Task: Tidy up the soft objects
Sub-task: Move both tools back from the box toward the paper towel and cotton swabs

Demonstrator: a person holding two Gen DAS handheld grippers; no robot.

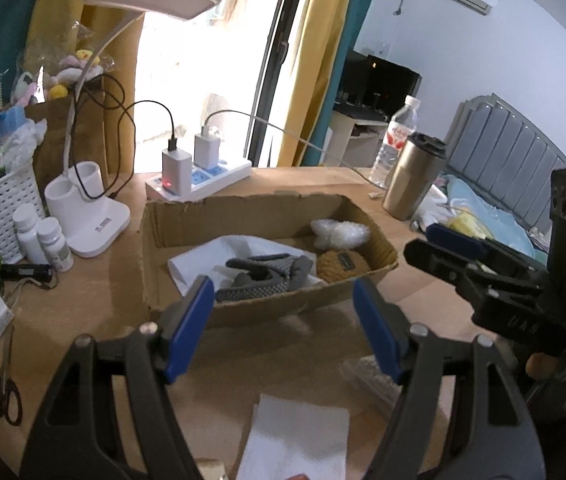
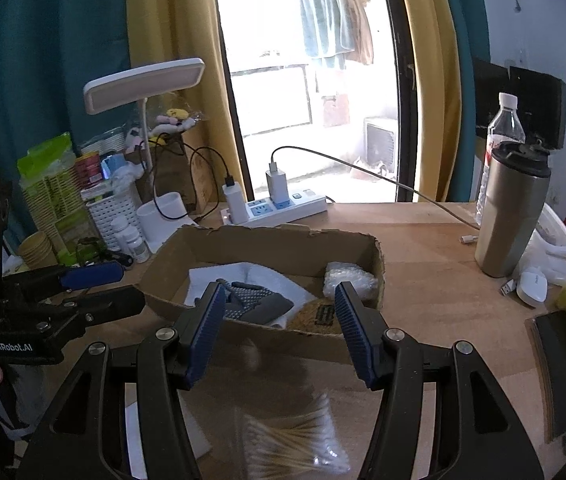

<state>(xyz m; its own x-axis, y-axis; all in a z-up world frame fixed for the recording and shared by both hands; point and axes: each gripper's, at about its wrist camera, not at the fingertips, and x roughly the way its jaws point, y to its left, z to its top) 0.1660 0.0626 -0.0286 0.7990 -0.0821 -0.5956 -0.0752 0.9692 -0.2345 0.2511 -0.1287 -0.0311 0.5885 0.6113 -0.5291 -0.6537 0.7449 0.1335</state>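
An open cardboard box (image 1: 243,204) (image 2: 275,240) stands mid-table. Inside lie a white cloth (image 1: 219,252) (image 2: 259,276), a grey knitted glove (image 1: 267,272) (image 2: 255,300), a mustard knit hat (image 1: 339,266) (image 2: 311,314) and a white fluffy bundle (image 1: 339,234) (image 2: 349,278). My left gripper (image 1: 283,300) (image 2: 103,287) hovers before the box's near wall, open, with nothing between its blue pads. My right gripper (image 2: 279,304) (image 1: 439,246) hangs just right of it, also open and holding nothing.
A desk lamp base (image 1: 87,216), power strip (image 1: 211,178), steel tumbler (image 2: 511,216) and water bottle (image 2: 503,128) ring the box. Small white bottles (image 1: 43,236) and scissors (image 1: 3,392) lie left. A white sheet (image 1: 299,432) and a cotton-swab pack (image 2: 291,440) lie near me.
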